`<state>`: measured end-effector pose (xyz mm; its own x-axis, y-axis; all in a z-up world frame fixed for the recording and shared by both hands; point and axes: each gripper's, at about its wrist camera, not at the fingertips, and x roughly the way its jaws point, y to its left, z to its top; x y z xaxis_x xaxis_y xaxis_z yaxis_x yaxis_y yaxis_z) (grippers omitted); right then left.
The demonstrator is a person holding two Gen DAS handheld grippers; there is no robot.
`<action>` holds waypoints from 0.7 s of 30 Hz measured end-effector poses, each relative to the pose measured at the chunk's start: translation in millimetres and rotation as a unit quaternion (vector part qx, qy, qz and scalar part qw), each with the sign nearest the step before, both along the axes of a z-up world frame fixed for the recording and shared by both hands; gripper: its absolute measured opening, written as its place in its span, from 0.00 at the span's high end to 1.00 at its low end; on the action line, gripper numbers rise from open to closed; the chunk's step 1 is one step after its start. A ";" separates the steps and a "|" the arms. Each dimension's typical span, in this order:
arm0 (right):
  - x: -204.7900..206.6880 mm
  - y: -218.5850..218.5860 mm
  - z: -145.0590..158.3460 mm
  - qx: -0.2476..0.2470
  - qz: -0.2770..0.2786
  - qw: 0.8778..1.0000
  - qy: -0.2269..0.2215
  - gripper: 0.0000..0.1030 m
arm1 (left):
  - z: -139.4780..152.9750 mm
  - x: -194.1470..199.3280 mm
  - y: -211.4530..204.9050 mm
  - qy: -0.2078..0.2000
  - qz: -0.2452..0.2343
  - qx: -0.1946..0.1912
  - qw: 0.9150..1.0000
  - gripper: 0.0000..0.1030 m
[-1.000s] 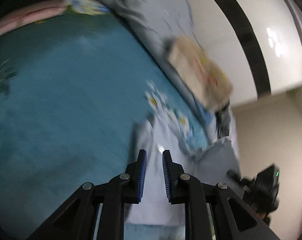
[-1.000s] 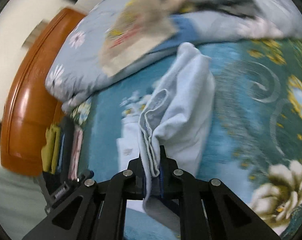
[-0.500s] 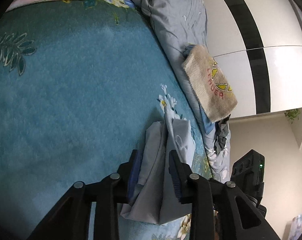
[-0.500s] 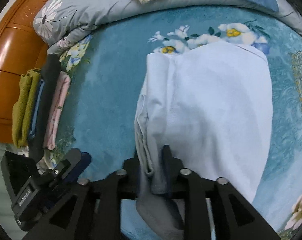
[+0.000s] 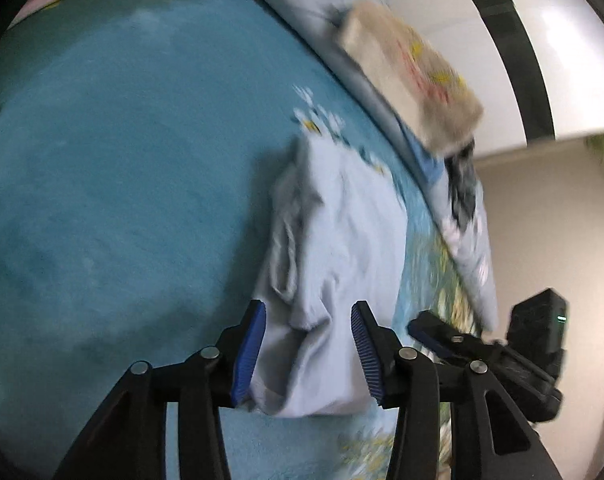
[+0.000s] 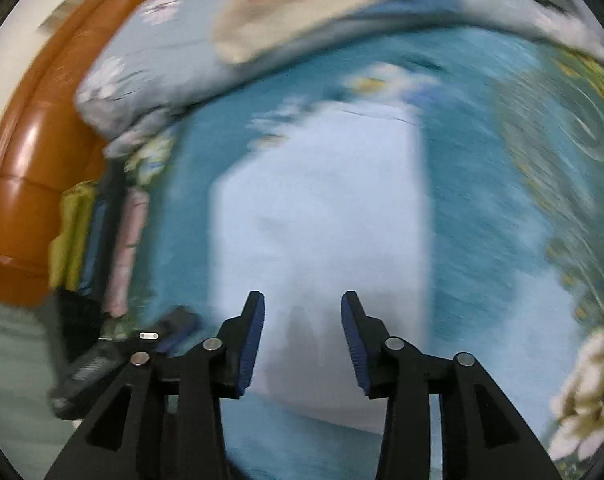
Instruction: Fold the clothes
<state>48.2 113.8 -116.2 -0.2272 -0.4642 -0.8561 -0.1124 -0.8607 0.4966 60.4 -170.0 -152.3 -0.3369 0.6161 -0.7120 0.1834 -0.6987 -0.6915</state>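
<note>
On the teal bed [image 5: 114, 152] lies the folded pale-blue garment [image 6: 321, 216], near the grey duvet [image 6: 150, 64] that carries a beige towel [image 5: 409, 76]. The left gripper [image 5: 307, 350] and the right gripper [image 6: 302, 340] both stand wide apart at its near edge, holding nothing. A stack of folded clothes [image 6: 98, 236] sits by the wooden headboard [image 6: 26, 152].

Each tool is matte black plastic: two angular fingers with triangular cut-outs and round silver pivot screws. The left tool [image 5: 307, 354] and right tool [image 6: 302, 344] both carry ribbed blue pads [image 5: 249, 354] on the fingers' inner faces. The right tool's boxy black body shows a small green light.
</note>
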 end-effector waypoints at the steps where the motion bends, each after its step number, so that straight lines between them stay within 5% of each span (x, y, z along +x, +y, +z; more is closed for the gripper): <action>1: 3.2 2.5 -3.1 -0.005 -0.002 1.000 -0.002 0.59 | 0.1 -0.1 5.3 0.000 -0.012 -0.009 1.000 0.55; 5: 16.1 12.3 -15.4 -0.026 -0.010 1.000 -0.010 0.59 | -12.3 0.2 17.2 -0.029 -0.035 -0.020 0.999 0.55; 7: 22.5 17.3 -21.5 -0.037 -0.014 0.999 -0.014 0.59 | -18.3 0.6 19.3 -0.041 -0.041 -0.012 0.998 0.66; 9: 28.9 22.2 -27.6 -0.047 -0.019 0.999 -0.019 0.59 | -20.3 2.3 18.1 -0.047 -0.043 0.017 0.998 0.89; 17: 46.6 29.9 -42.4 -0.058 -0.009 0.998 -0.022 0.59 | -37.1 10.5 4.2 -0.086 -0.015 0.094 0.992 0.91; 21: 45.4 28.0 -34.8 -0.059 -0.005 0.998 -0.007 0.59 | -22.9 12.9 7.1 -0.045 -0.024 0.172 0.984 0.91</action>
<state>93.6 141.8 -151.0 -0.2209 -0.5597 -0.7987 -0.1291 -0.7949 0.5928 73.3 -162.9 -175.2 -0.2472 0.8397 -0.4835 0.2276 -0.4347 -0.8713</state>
